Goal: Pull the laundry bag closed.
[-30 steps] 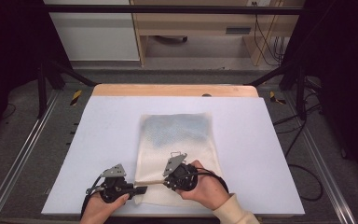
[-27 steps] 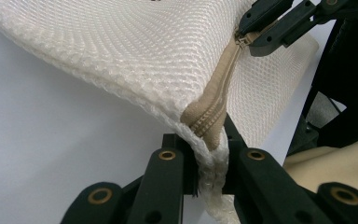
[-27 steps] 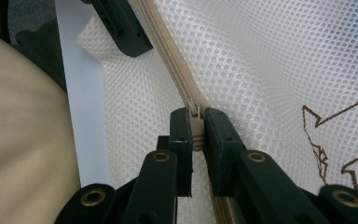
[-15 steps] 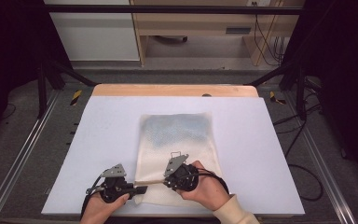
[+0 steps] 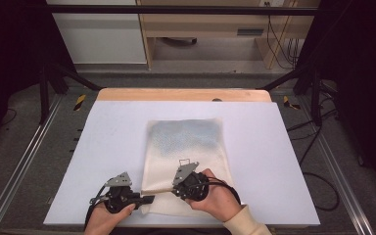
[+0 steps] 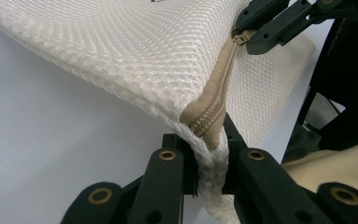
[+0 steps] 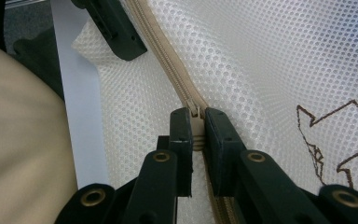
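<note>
A cream mesh bag (image 5: 186,142) lies flat on the white table (image 5: 103,147), with its tan zipper (image 6: 220,84) along the near edge. My left gripper (image 5: 148,198) is shut on the bag's near left corner (image 6: 209,154), at the end of the zipper, and lifts it slightly. My right gripper (image 5: 175,188) is shut on the zipper pull (image 7: 196,122), a short way along the zipper from the left gripper. In the left gripper view, the right gripper (image 6: 279,21) pinches the pull at the upper right.
A brown stitched logo (image 7: 331,140) marks the bag beside the right gripper. A wooden strip (image 5: 183,94) borders the table's far edge. Metal frame rails (image 5: 24,161) run along both sides. A beige sleeve (image 5: 245,225) comes in at the bottom.
</note>
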Motion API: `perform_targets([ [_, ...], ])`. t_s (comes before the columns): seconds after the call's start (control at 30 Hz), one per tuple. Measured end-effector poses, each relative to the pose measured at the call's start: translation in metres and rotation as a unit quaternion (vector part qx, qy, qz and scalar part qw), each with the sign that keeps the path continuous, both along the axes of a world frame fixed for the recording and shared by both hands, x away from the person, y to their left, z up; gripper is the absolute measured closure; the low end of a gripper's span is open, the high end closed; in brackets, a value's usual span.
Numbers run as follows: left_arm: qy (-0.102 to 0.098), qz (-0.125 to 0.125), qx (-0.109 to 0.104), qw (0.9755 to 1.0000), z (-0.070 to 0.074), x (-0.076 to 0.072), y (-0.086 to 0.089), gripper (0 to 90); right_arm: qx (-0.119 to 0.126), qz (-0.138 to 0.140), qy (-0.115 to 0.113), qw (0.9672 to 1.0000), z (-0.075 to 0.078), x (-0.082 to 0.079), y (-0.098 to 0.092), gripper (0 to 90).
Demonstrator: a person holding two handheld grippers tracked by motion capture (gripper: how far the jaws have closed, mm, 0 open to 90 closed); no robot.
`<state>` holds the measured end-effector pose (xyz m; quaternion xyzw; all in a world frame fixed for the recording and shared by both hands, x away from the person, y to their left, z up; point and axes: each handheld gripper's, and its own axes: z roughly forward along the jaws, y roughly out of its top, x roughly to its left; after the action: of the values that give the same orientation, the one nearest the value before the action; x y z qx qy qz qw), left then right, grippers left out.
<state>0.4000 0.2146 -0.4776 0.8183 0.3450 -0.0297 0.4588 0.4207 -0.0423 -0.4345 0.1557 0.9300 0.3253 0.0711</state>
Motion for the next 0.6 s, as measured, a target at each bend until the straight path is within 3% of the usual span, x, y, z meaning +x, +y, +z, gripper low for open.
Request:
perform_targets([
  [0.6, 0.001, -0.004, 0.002, 1.0000, -0.0010, 0.0001, -0.0018, 83.1, -0.001, -0.005, 0.001, 1.0000, -0.0013, -0.0015, -0.0064, 82.1],
])
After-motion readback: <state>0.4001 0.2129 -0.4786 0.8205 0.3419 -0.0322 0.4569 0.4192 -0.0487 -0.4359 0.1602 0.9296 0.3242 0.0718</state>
